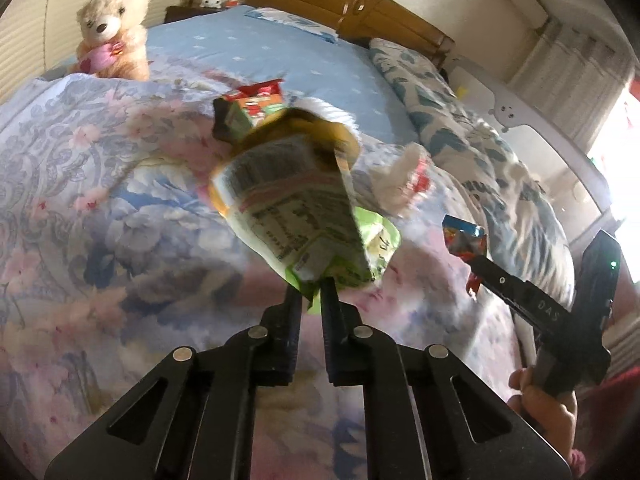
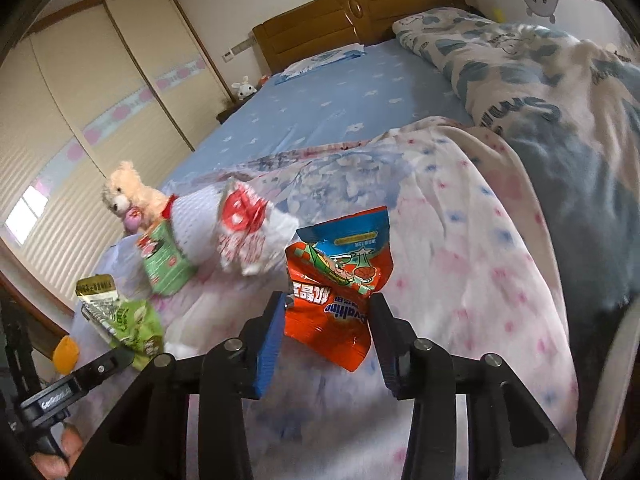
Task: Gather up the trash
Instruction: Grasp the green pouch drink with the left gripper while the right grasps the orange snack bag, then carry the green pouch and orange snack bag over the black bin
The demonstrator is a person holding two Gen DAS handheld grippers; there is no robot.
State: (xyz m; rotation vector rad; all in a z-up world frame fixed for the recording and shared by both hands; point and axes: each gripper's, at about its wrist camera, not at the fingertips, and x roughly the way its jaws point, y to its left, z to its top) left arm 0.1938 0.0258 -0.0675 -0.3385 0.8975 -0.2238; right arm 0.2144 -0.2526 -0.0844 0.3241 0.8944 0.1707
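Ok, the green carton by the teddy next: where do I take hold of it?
Pinch the green carton across its top end, coming from above. It stands tilted on the quilt with its top free, and the white wrapper crowds one side. Free a tool first: the left tool holds the green bag, the right tool the orange packet.
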